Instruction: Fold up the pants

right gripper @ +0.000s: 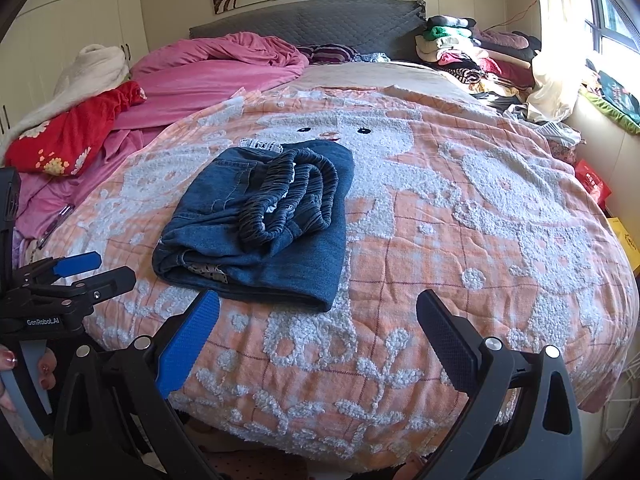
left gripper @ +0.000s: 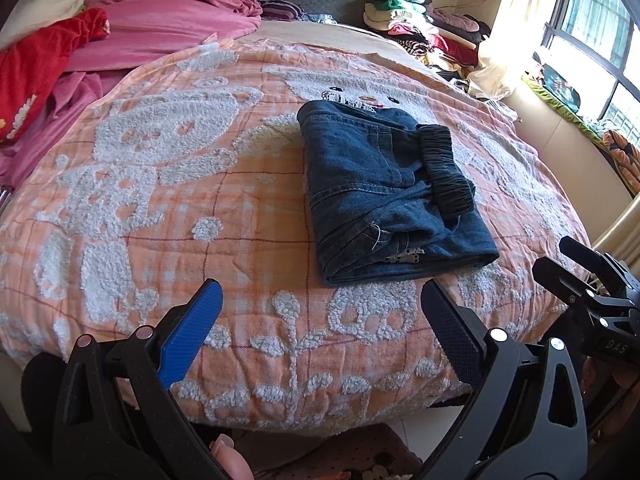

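Observation:
Dark blue denim pants (left gripper: 384, 188) lie folded into a compact rectangle on the orange-and-white blanket (left gripper: 168, 200), their grey elastic waistband (left gripper: 444, 168) on top at the right. In the right wrist view the same pants (right gripper: 260, 220) sit left of centre, waistband (right gripper: 288, 204) bunched on top. My left gripper (left gripper: 320, 312) hovers open just short of the pants' near edge, holding nothing. My right gripper (right gripper: 318, 320) is also open and empty, near the front edge of the bed. Each gripper shows in the other's view: the right gripper (left gripper: 576, 264) and the left gripper (right gripper: 96, 270).
A pink duvet (left gripper: 160, 24) and a red blanket (left gripper: 36, 76) are heaped at the bed's left. Stacked clothes (right gripper: 472, 52) pile up by the grey headboard (right gripper: 320, 28) at the right. A window (left gripper: 592, 32) lies right. A person's fingers (right gripper: 24, 372) hold the left handle.

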`<state>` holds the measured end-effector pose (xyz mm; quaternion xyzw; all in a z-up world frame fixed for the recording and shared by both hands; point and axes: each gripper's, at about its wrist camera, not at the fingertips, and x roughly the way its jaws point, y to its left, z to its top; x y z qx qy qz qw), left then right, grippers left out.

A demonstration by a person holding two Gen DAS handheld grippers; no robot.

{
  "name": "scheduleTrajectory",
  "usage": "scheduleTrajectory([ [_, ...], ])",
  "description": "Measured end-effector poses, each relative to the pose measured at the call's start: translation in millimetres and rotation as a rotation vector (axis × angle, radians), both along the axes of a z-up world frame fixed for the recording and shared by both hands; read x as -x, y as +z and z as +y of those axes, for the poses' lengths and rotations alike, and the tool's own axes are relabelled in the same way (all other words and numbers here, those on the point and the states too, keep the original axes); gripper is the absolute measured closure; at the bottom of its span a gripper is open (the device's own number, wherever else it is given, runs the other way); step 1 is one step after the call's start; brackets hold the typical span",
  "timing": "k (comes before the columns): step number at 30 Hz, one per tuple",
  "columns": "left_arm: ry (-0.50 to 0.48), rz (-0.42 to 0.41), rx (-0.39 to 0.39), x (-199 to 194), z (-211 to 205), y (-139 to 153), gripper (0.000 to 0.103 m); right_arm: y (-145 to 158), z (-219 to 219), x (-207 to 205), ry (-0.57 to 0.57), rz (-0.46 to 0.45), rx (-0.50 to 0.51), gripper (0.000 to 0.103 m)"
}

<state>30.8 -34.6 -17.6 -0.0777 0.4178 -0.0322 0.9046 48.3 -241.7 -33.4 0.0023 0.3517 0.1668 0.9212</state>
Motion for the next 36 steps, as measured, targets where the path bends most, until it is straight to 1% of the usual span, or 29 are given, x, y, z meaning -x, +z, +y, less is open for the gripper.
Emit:
scheduleTrajectory([
  [12, -0.002, 0.001, 0.002, -0.7, 1.6, 1.6, 0.009, 2.0, -0.5, -2.1, -0.006, -0.003, 0.003, 0.005],
  [16, -0.004, -0.004, 0.014, 0.1, 1.5, 3.3, 0.009, 2.0, -0.6, -2.1, -0.006, -0.004, 0.004, 0.005],
  [21, -0.002, -0.006, -0.001, 0.7, 0.6, 4.1, 0.009, 1.8, -0.5, -3.1, -0.007, 0.000, 0.005, 0.005],
  [36, -0.007, 0.001, 0.001, -0.5, -1.2, 2.8, 0.009, 0.9, 0.0, -4.3, -0.013, 0.002, 0.006, 0.005],
])
